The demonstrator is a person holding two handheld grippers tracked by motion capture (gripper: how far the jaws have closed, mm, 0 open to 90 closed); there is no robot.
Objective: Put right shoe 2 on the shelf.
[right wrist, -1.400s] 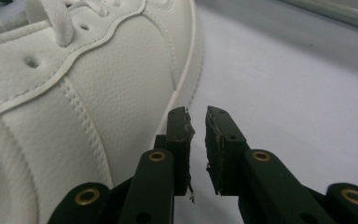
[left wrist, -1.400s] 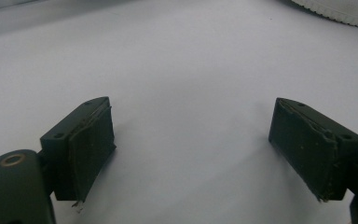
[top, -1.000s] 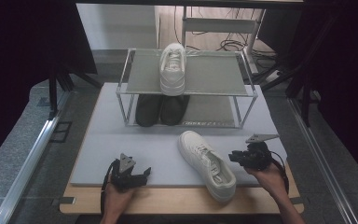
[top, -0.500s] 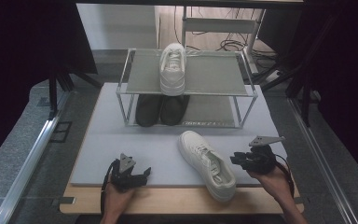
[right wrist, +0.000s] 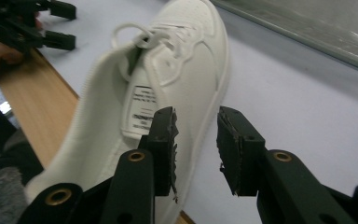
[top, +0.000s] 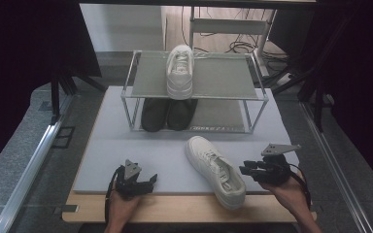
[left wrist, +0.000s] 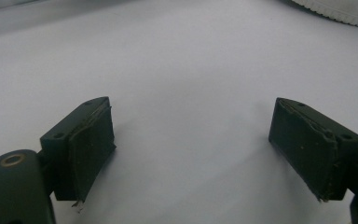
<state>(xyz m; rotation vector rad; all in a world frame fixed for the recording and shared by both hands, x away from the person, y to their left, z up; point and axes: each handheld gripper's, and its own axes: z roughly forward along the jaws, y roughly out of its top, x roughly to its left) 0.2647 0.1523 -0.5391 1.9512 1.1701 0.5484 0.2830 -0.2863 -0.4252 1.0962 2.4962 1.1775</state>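
The right gripper (top: 246,170) sits at the lower right of the high view, just beside the white shoe (top: 215,170). Its fingers (right wrist: 164,144) have just been opening a little. The gap is small, with nothing in it. The shoe lies on the grey surface (top: 141,150), heel over the front edge. The left gripper (top: 148,182), lower left, has its fingers (left wrist: 81,144) wide apart, holding nothing.
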